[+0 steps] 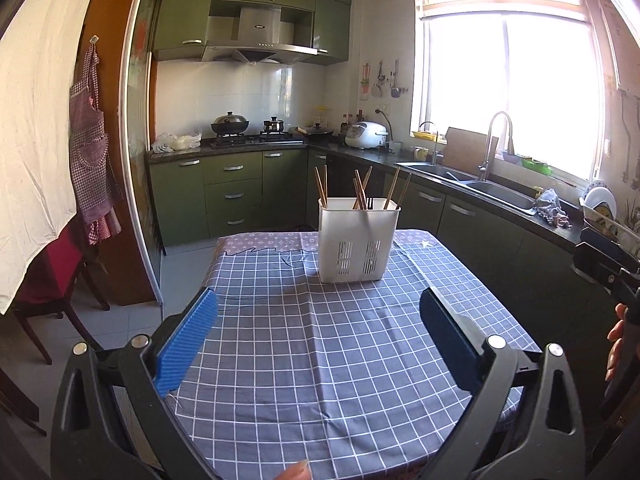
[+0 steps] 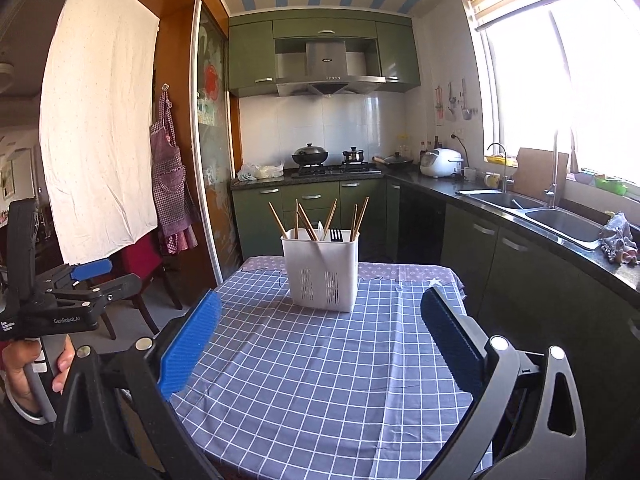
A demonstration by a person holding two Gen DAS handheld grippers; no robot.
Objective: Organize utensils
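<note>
Home kitchen: green cabinets [image 2: 304, 200], range hood [image 2: 326, 72], sink [image 2: 560, 222].

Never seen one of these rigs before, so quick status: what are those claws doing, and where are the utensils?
Left gripper open, empty. Right gripper open, empty. Chopsticks and fork upright in white caddy on checked tablecloth. Nothing in the way.

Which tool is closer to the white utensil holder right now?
Hard to separate; both are open and well short of the white utensil holder. Left tool faces it from slightly left, right tool from slightly right.
</note>
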